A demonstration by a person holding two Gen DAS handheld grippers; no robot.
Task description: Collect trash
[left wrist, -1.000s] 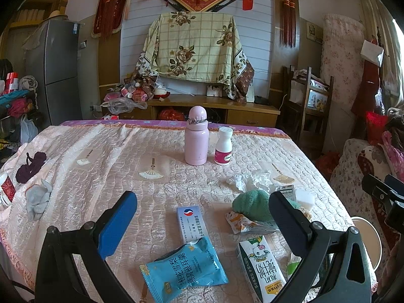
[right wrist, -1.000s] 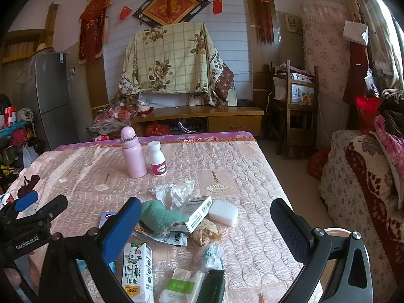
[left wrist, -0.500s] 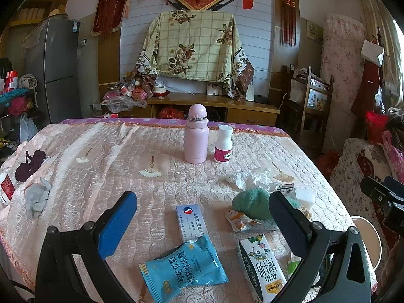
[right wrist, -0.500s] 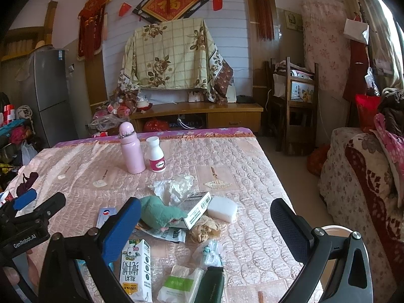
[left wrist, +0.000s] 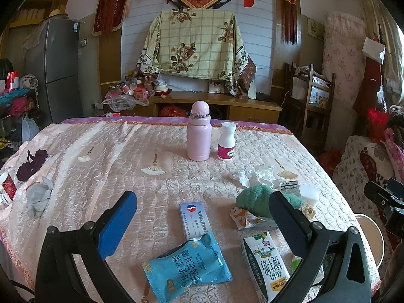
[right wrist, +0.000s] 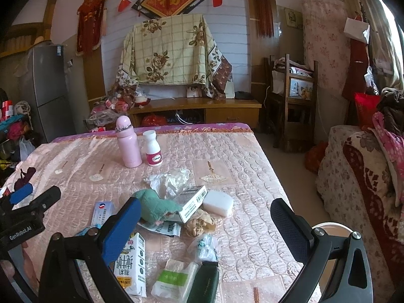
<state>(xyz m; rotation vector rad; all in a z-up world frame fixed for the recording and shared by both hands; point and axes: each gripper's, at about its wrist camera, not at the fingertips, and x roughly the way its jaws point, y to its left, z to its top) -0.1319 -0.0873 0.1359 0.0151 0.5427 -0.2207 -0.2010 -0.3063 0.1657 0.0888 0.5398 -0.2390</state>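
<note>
Little has changed: we only drifted slightly, and nothing is collected yet. Left gripper: jaws spread, empty, above the blue packet. Milk carton, wrappers on the table. Right gripper: spread, empty. Bin at right.

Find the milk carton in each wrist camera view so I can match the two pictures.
Left wrist view: the milk carton lies at the bottom, right of centre, beside the blue snack packet.
Right wrist view: the milk carton lies at the bottom, left of centre, partly behind the blue finger.
Shared landmark: the pink bottle standing upright farther back on the table.
</note>
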